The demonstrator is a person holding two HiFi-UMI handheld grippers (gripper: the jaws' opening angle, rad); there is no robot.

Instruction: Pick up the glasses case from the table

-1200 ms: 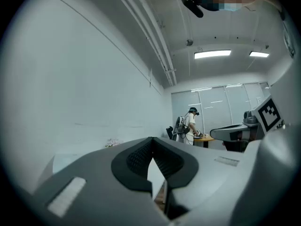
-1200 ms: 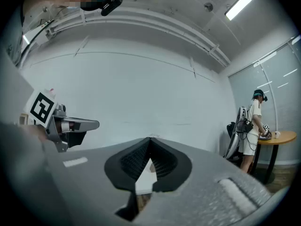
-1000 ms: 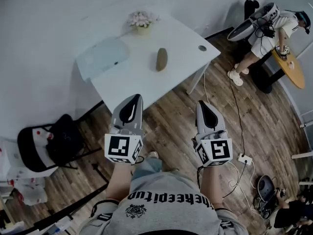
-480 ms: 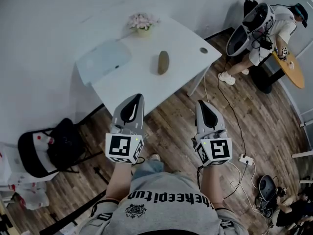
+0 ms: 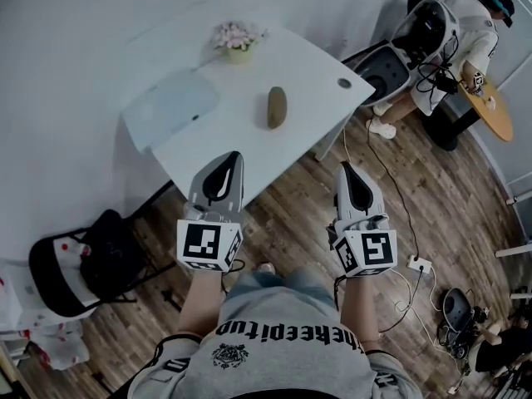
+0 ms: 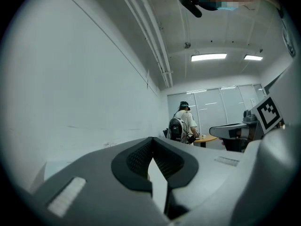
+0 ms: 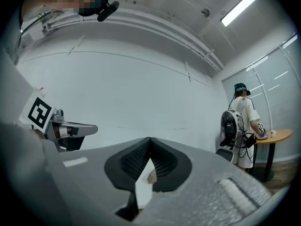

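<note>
The glasses case (image 5: 277,106), an olive-brown oval, lies near the middle of the white table (image 5: 316,65) in the head view. Both grippers are held level at waist height, short of it. My left gripper (image 5: 235,156) is shut and empty, with its tip over the table's near edge, below and left of the case. My right gripper (image 5: 342,168) is also shut and empty, and hangs over the wooden floor to the right of the table's near side. In the gripper views the left gripper (image 6: 151,140) and the right gripper (image 7: 149,139) both show jaws that meet at the tip.
A pot of pink flowers (image 5: 238,38) and a pale blue flat pad (image 5: 170,106) lie at the table's far side. A black chair with a bag (image 5: 100,248) stands at the left. Cables and a power strip (image 5: 418,264) lie on the floor at the right. A person (image 5: 453,32) stands by a round wooden table (image 5: 492,110).
Both grippers have moved forward toward the table, and the left tip now overlaps its near edge. The person at the back right has shifted further away.
</note>
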